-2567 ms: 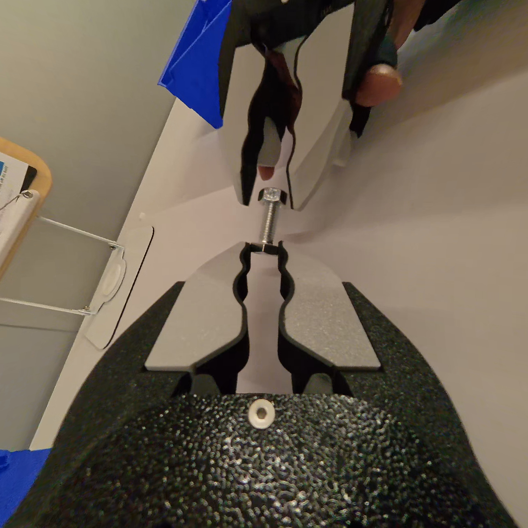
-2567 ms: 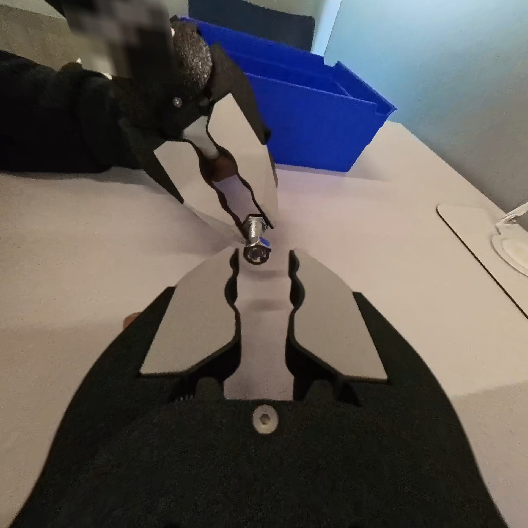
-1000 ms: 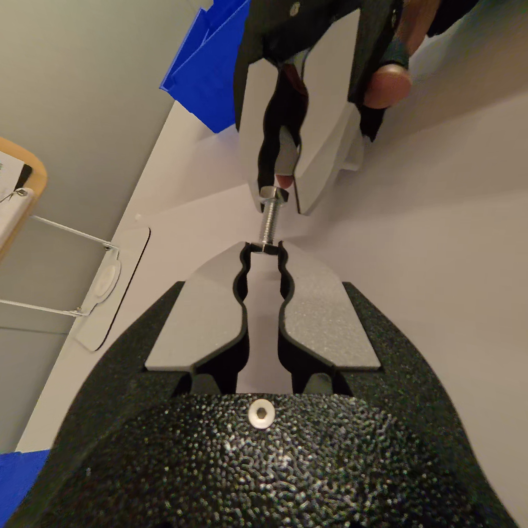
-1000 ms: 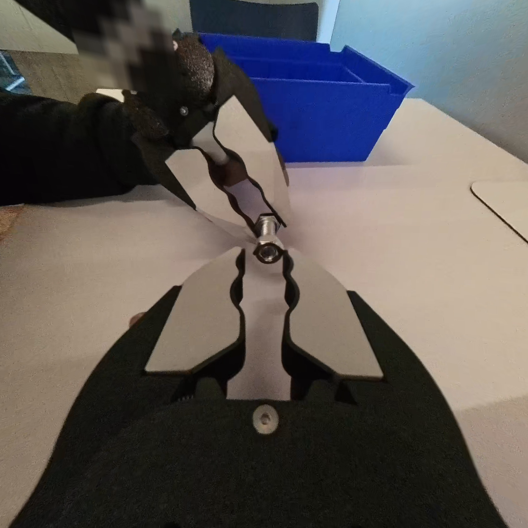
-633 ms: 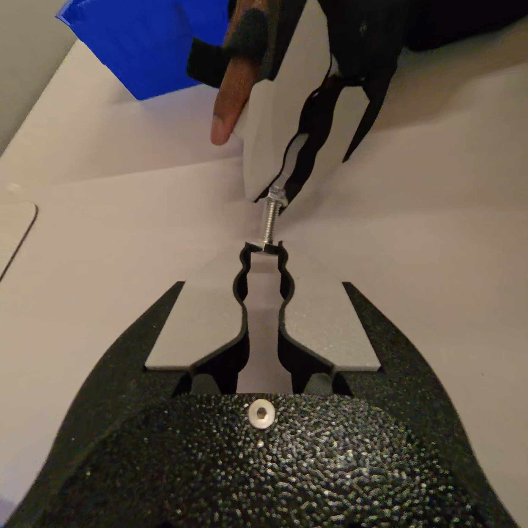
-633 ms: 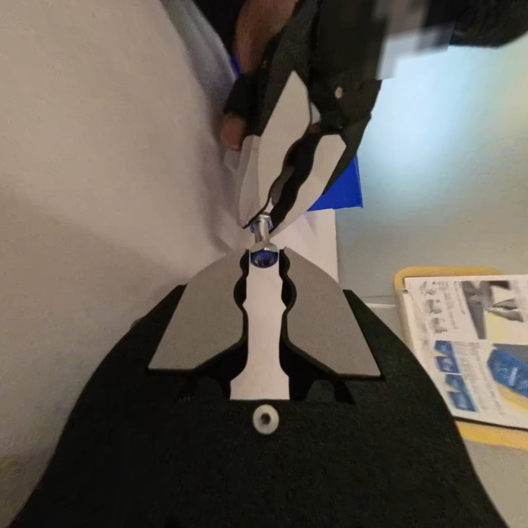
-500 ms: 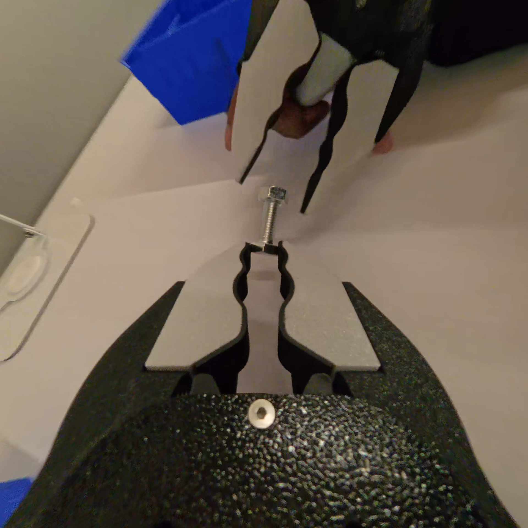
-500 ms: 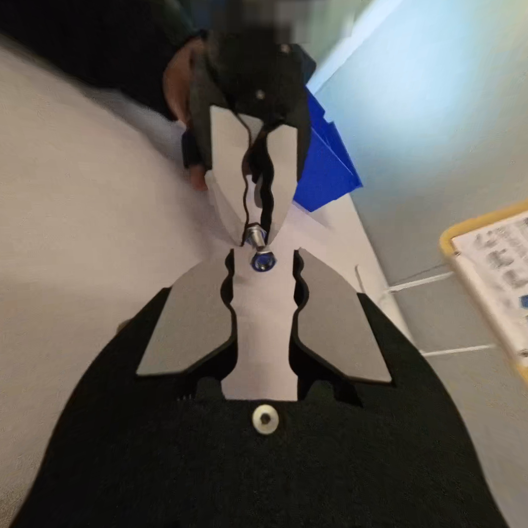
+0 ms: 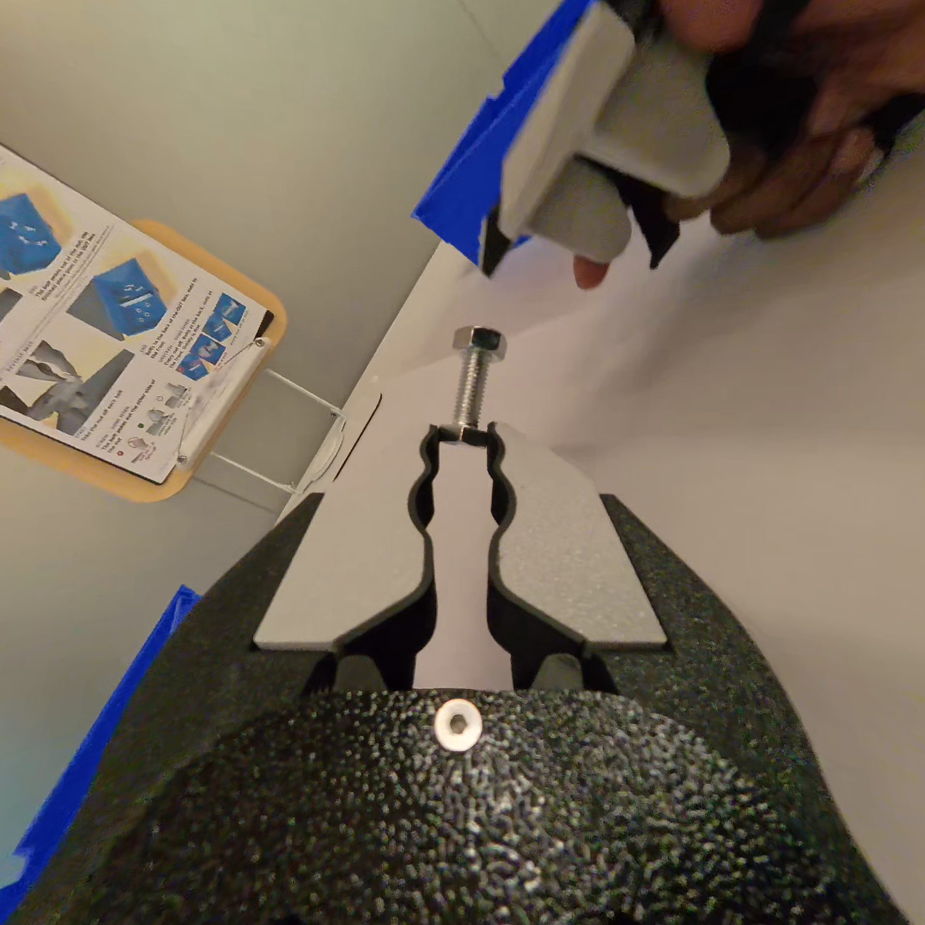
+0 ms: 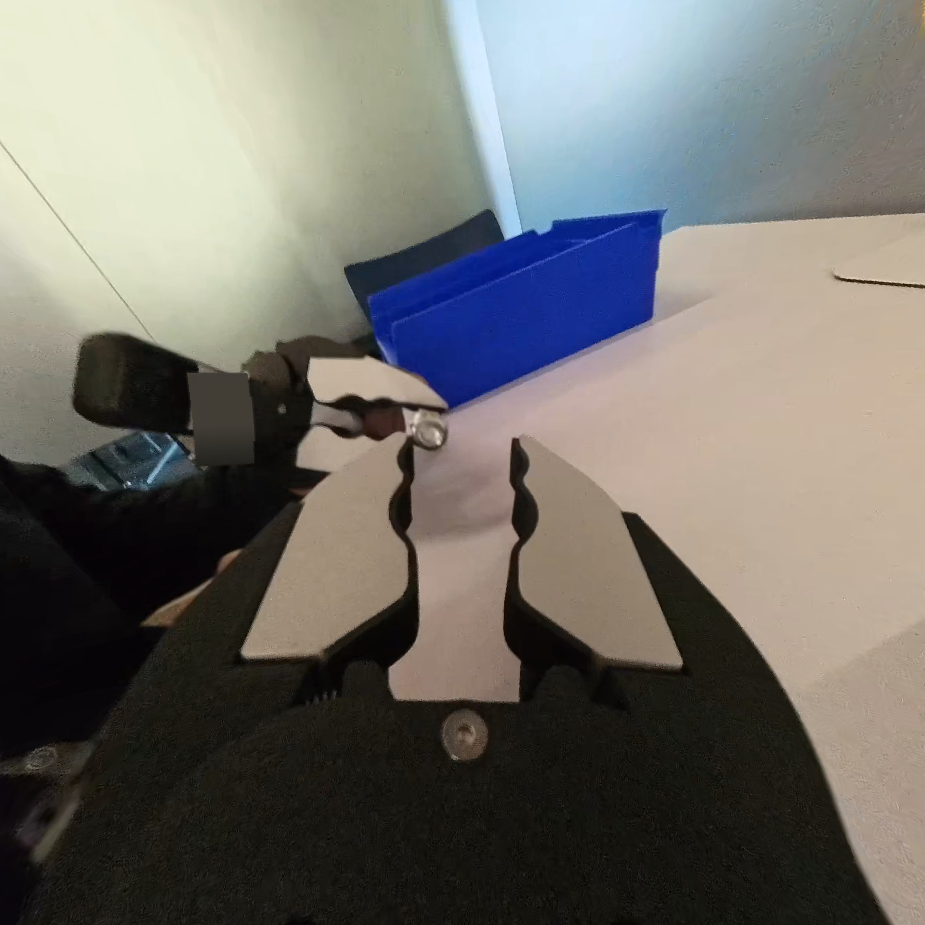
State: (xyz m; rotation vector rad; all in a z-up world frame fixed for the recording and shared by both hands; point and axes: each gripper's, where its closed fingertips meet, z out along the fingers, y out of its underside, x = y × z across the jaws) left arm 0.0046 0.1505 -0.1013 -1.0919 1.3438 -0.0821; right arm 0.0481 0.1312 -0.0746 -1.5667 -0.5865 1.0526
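Note:
My left gripper (image 9: 463, 435) is shut on a dark hex nut (image 9: 463, 437) at its fingertips. A silver bolt (image 9: 470, 385) is threaded into the nut and sticks forward, its hex head (image 9: 479, 339) free in the air above the white table (image 9: 726, 450). My right gripper (image 10: 463, 443) is open and empty. In the right wrist view the bolt head (image 10: 428, 431) lies just left of its left fingertip, not between the pads, with the left gripper (image 10: 425, 418) shut behind it. In the left wrist view the right gripper (image 9: 575, 240) hovers up and to the right, apart from the bolt.
A blue bin (image 10: 520, 320) stands on the table behind the grippers. A second blue bin edge (image 9: 100, 726) shows at the lower left. A printed sheet on a wooden board (image 9: 125, 360) stands on a wire stand with a white base (image 9: 350, 440) at the table edge. A person's hand (image 9: 801, 150) holds the right gripper. One gripper's finger ends stand about 6 cm off the other's.
The right gripper was shut on the bolt head a second ago, then opened and drew back and aside from it. The left gripper has kept its hold on the nut.

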